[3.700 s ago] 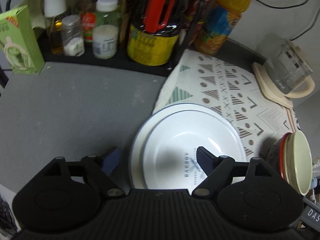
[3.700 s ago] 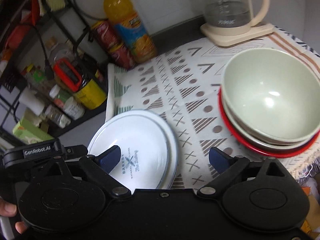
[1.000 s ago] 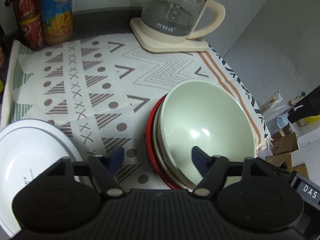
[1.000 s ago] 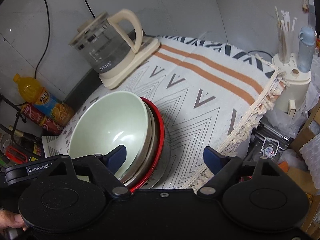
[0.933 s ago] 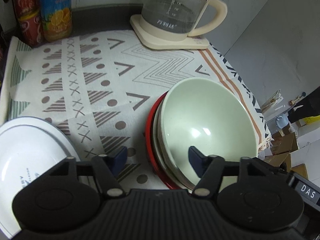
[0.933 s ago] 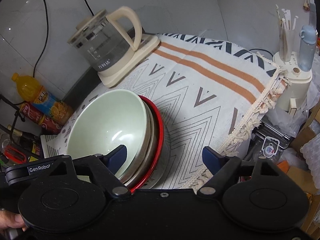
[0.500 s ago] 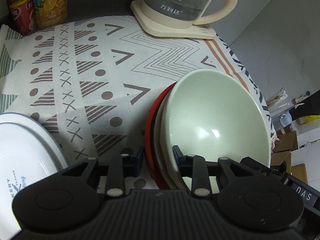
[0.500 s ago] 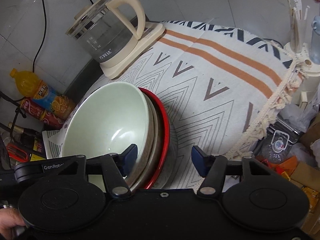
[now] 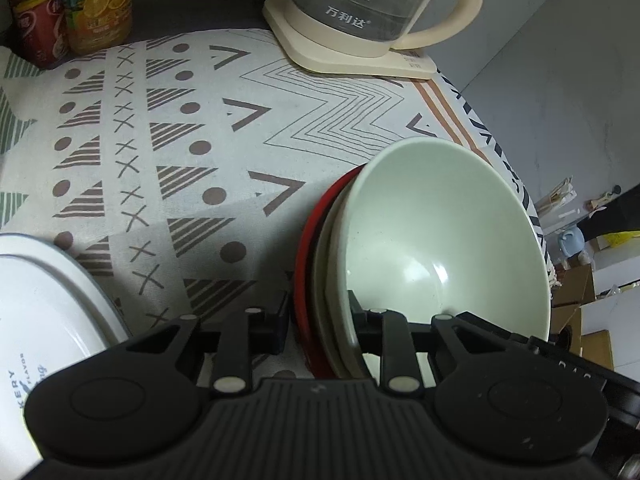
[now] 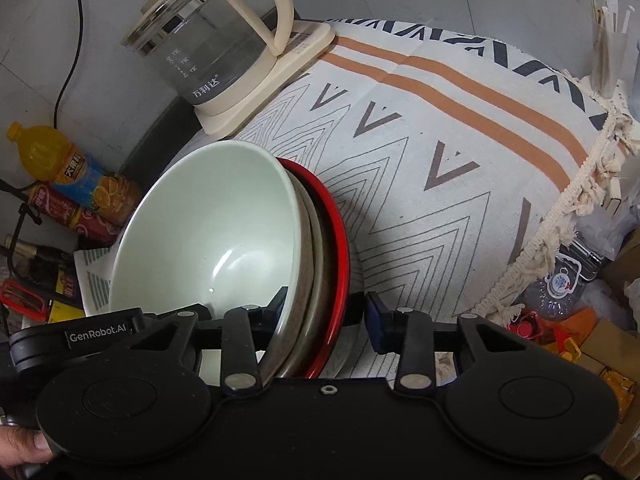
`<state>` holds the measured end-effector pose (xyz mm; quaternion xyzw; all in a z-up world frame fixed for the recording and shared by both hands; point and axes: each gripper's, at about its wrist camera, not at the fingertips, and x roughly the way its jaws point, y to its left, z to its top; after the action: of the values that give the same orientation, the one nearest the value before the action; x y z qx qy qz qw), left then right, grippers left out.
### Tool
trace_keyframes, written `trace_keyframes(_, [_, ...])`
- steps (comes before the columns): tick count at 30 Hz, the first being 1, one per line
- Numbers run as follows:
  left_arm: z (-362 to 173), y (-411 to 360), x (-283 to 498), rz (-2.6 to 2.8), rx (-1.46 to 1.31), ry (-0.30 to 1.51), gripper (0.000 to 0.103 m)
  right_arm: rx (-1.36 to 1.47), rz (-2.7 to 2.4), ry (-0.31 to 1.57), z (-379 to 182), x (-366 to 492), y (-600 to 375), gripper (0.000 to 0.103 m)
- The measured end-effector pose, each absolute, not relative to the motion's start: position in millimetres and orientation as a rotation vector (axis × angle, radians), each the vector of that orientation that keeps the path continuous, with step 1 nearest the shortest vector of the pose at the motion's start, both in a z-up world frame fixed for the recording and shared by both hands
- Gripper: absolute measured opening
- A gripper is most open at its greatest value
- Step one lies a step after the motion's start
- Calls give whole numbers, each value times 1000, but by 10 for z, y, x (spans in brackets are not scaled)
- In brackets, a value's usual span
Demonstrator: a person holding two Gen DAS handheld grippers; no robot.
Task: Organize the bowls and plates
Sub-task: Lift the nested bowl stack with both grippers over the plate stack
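Both grippers have dropped onto the bowl stack [image 9: 400, 248]: the left gripper [image 9: 320, 316] pinches its near rims, the right gripper [image 10: 326, 310] is closing around them, readying a lift.

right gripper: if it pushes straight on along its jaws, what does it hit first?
The stacked bowls: their rims already sit between the closing jaws of the right gripper, so the stack's side goes deeper into the throat. The patterned cloth lies beyond, depth unclear.

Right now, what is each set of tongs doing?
Left tongs: shut on the rims of the stacked bowls.
Right tongs: closing around the opposite rims; the outer finger has not touched yet.
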<state>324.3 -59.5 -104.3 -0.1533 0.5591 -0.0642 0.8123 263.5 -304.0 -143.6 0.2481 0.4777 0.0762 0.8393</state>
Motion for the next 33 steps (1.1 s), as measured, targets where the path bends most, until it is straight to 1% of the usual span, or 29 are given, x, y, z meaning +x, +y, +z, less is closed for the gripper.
trace_keyframes(13, [-803, -535, 3169, -152, -326, 1129, 25, 531, 161, 935, -1178, 2565, -2986, 37])
trace_keyframes(33, [-452, -183, 2825, -132, -344, 1049, 25, 486, 222, 872, -859, 2348, -2666, 37])
